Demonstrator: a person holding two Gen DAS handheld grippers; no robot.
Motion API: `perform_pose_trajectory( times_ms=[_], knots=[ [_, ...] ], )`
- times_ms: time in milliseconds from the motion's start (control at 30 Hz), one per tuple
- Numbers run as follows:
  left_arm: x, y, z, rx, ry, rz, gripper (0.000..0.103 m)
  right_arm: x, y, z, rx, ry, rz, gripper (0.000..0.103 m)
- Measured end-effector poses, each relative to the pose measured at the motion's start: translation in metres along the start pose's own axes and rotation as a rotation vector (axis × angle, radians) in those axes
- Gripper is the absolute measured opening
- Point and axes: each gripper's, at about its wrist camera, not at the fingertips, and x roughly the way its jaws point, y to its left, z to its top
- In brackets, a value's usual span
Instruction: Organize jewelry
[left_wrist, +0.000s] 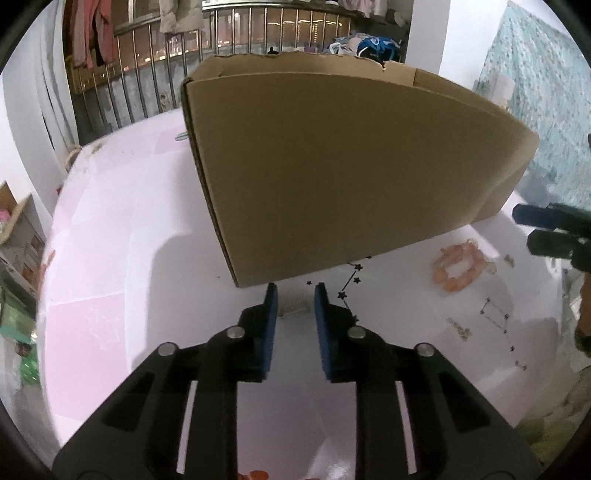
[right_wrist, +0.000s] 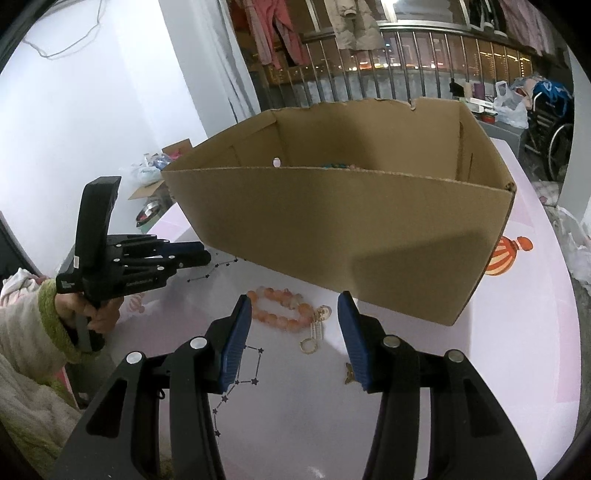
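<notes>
Cardboard box: interior mostly hidden behind its near wall; only a sliver of teal beads shows over the rim, item type undetermined.
Small pale piece just in front of the box, between the left tongs: blurred, half hidden by a pad; contact undetermined.
Orange fragment, far side of the tongs from the box: cut off by the lower edge.
Gold trinkets near the box: too small to identify.
</notes>
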Motion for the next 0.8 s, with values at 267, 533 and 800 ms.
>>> perform_pose_trajectory(
  times_ms=[267, 533, 800],
  knots=[
    [-0.003, -0.005, -0.003, 0.026, -0.01, 0.01, 0.01, -0.003, 0.004, 0.001, -0.01, -0.001, -0.008, 0.048],
    [-0.007, -0.01, -0.008, 0.043, -0.017, -0.008, 0.005, -0.004, 0.004, 0.001, -0.016, -0.001, -0.009, 0.048],
    [-0.014, -0.017, -0.017, 0.032, -0.017, -0.032, 0.004, -0.006, 0.008, -0.001, -0.036, -0.001, -0.005, 0.048]
  ],
)
